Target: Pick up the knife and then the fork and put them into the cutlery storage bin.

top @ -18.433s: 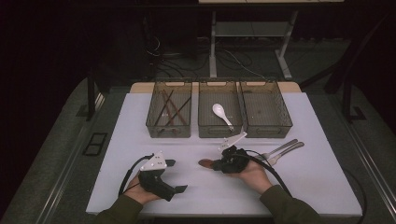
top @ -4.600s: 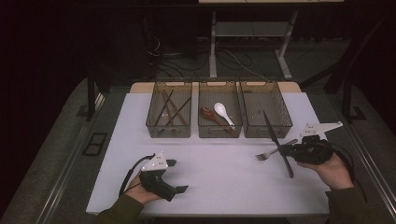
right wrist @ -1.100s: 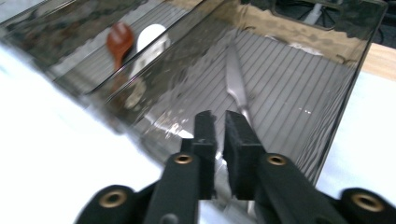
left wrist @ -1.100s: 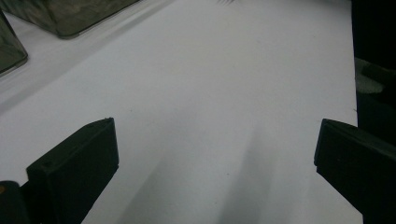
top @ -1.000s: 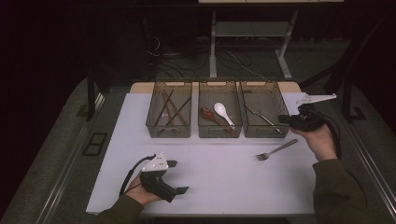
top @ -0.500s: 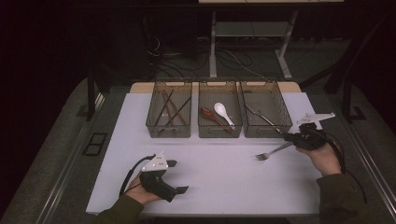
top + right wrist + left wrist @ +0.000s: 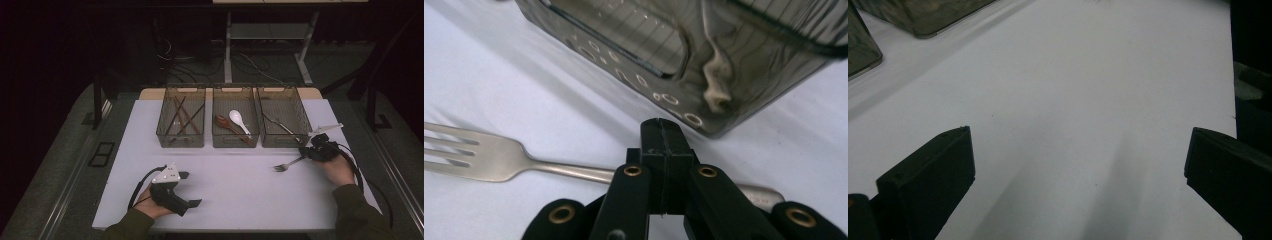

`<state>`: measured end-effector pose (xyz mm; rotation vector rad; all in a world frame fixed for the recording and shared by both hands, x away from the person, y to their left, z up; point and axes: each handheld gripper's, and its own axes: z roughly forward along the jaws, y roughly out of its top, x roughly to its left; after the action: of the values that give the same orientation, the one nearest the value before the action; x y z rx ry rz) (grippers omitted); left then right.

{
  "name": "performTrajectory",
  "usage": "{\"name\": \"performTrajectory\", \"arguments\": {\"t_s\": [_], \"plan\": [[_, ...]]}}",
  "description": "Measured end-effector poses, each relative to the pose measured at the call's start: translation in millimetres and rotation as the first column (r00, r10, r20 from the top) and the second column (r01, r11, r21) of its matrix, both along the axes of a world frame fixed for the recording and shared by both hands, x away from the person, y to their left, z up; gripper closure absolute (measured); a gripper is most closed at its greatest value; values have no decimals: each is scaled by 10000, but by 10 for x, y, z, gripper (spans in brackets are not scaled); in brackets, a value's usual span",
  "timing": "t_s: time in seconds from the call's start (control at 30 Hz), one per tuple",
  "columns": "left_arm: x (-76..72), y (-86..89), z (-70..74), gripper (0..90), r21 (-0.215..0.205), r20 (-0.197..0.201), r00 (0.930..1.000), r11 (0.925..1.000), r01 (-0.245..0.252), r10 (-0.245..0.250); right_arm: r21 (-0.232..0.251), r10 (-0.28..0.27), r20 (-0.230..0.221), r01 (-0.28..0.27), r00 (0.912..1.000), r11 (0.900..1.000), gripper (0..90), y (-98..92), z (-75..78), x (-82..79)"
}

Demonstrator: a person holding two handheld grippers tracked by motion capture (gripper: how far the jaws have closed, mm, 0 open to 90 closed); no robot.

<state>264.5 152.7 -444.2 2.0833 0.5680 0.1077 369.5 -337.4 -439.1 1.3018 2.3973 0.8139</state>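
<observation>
The fork [image 7: 289, 164] lay on the white table [image 7: 240, 185], near the right bin [image 7: 281, 121]. The right gripper [image 7: 311, 151] sat over its handle, jaws pressed together, empty. Far left, the left gripper [image 7: 187, 189] rested with jaws wide apart.

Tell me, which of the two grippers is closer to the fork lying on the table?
The right. The right gripper sits over the handle end of the fork, jaws shut together. The left gripper rests far across the table, near its front edge, jaws open.
</observation>
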Motion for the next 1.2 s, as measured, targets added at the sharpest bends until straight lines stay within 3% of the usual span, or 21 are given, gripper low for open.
{"name": "performTrajectory", "arguments": {"t_s": [0.1,0.27,0.43,0.67,1.03,1.2], "plan": [[0,1,-1,0,4,11,10000,10000,38,-38,-280,15,-68,-17,10000,9996,900,3,-13,-4],[-2,0,0,0,8,10,10000,10000,27,-27,-325,81,-207,-88,9998,9994,900,-9,-8,-16],[-1,1,-2,0,-3,-26,10000,10000,-24,24,-324,99,-633,-119,9979,9994,900,-37,18,-68],[-6,0,4,0,-3,1,10000,10000,-8,8,-237,256,-956,-280,9951,9993,900,-78,33,-203],[-8,0,7,0,20,39,10000,10000,50,-50,-156,983,-1365,-1014,9857,9947,900,-38,55,-482],[-11,-5,8,0,31,65,10000,10000,57,-57,-369,1324,-1452,-1391,9805,9896,900,6,72,-652]]}}
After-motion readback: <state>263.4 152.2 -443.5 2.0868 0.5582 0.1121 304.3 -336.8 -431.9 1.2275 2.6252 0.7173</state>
